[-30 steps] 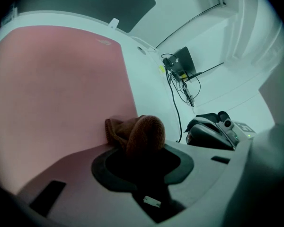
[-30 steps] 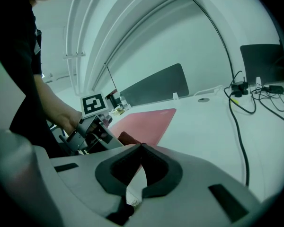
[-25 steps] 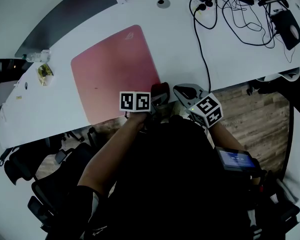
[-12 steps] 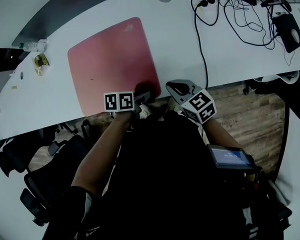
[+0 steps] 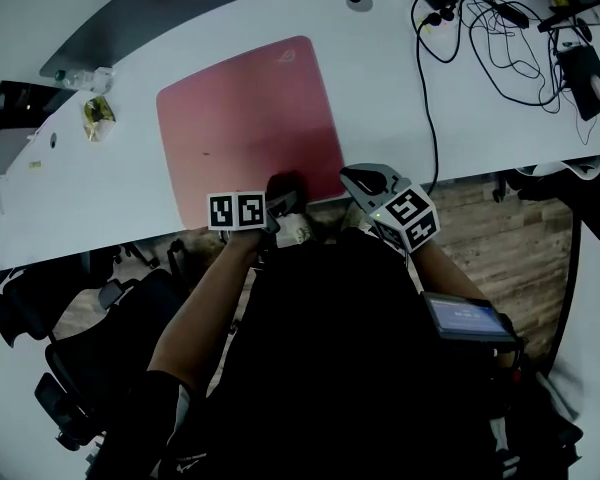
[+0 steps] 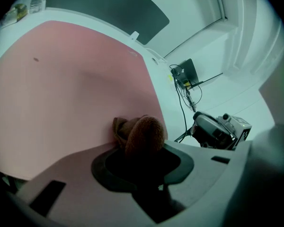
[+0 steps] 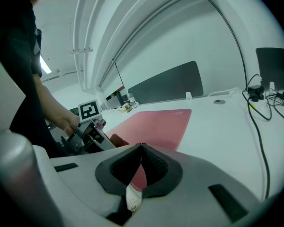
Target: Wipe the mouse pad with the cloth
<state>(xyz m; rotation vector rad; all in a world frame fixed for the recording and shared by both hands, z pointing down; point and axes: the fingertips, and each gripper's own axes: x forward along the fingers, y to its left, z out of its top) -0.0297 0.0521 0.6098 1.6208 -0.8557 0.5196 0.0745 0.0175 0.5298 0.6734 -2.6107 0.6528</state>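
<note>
The pink mouse pad (image 5: 245, 118) lies on the white desk (image 5: 400, 108). My left gripper (image 5: 280, 196) is shut on a bunched brown cloth (image 5: 284, 183), which presses on the pad's near edge, a little left of its near right corner. In the left gripper view the cloth (image 6: 143, 134) bulges out between the jaws onto the pad (image 6: 61, 93). My right gripper (image 5: 365, 180) hovers at the desk's front edge just right of the pad. Its jaws (image 7: 142, 149) are shut with nothing in them. In the right gripper view I see the left gripper (image 7: 92, 126) and the cloth (image 7: 117, 140).
Tangled black cables (image 5: 480, 28) and a black device (image 5: 588, 68) lie at the desk's far right. A small bottle and a wrapper (image 5: 98, 116) sit left of the pad. A round grommet (image 5: 359, 1) is at the back. Office chairs (image 5: 80, 368) stand below the desk's front edge.
The left gripper has slid the cloth leftward along the pad's near edge, away from the near right corner. The right gripper has stayed by the desk's front edge.
</note>
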